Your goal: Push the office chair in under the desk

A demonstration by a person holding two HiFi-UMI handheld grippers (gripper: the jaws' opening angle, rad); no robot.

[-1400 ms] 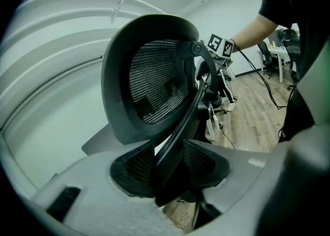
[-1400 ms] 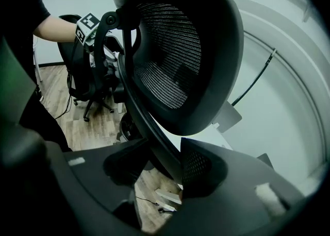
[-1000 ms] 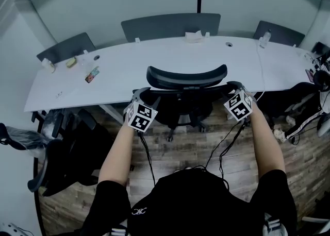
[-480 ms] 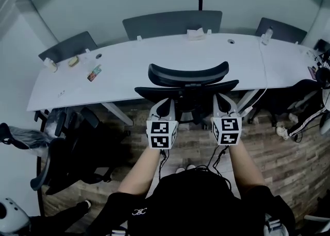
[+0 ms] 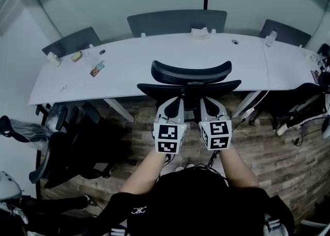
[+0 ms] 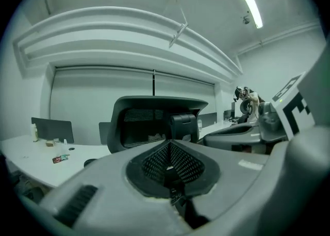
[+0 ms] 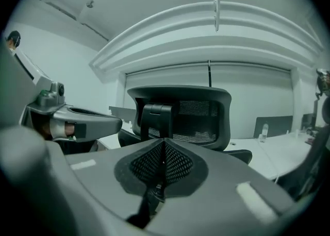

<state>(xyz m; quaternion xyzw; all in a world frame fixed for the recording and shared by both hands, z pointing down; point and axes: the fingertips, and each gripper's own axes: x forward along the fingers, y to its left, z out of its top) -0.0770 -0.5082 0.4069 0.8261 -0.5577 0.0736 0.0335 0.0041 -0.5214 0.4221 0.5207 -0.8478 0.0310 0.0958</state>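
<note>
The black office chair [image 5: 191,71] stands with its curved headrest over the near edge of the long white desk [image 5: 154,54], its seat tucked beneath. My left gripper [image 5: 174,103] and right gripper [image 5: 208,103] hang side by side just behind the chair's back, and I cannot tell whether they touch it. Both are shut with nothing between the jaws. The left gripper view has the left gripper [image 6: 169,165] shut, with the mesh headrest [image 6: 154,121] beyond it. From the right gripper view, the right gripper [image 7: 164,160] is shut below the headrest [image 7: 191,114].
Three grey chairs [image 5: 177,22] stand along the desk's far side. Another black chair [image 5: 67,147] sits on the wood floor at the left. A small packet [image 5: 96,68], a tissue box [image 5: 201,33] and a bottle [image 5: 271,36] lie on the desk. Cables [image 5: 294,121] trail at the right.
Both grippers have left the outer ends of the chair's back, drawn in toward the middle behind it, and gone from open to shut. The chair sits slightly farther under the desk.
</note>
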